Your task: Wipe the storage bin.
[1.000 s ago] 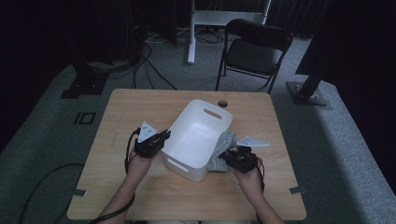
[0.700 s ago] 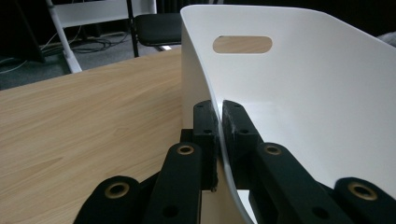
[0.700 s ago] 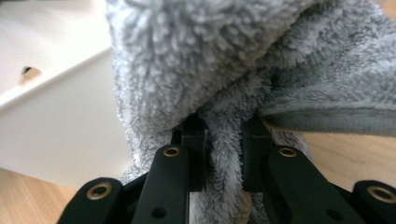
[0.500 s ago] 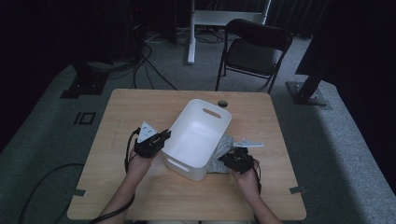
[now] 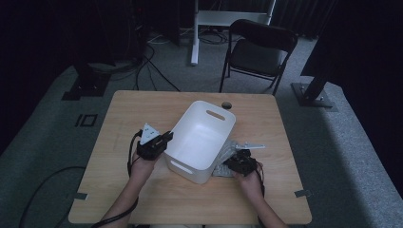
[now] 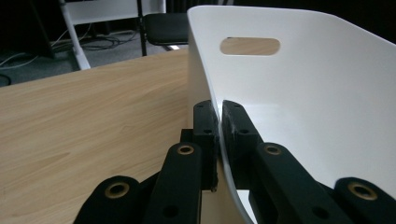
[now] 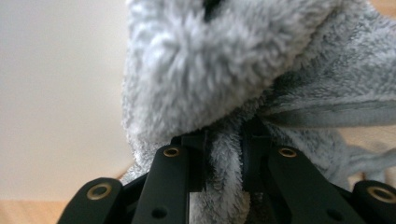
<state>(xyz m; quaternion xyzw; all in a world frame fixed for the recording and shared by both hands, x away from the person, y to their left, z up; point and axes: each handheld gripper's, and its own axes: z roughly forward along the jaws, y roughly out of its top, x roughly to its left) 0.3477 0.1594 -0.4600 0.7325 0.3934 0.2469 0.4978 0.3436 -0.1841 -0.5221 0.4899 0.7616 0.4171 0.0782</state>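
Note:
A white plastic basket (image 5: 202,140) with handle slots stands tilted in the middle of the wooden table (image 5: 123,118). My left gripper (image 5: 164,141) is shut on the basket's left rim; in the left gripper view the thin white wall (image 6: 303,88) is pinched between the black pads (image 6: 205,122). A grey fluffy towel (image 5: 227,156) lies bunched on the table against the basket's right side. My right gripper (image 5: 234,162) is shut on a fold of that towel (image 7: 219,70), low beside the basket's wall (image 7: 60,93).
A small dark round hole (image 5: 226,104) shows in the tabletop behind the basket. A black folding chair (image 5: 259,50) stands beyond the far edge, with cables and stand bases on the grey floor.
My right gripper has sunk a little toward the table with the towel in it. The left gripper and the basket have kept still.

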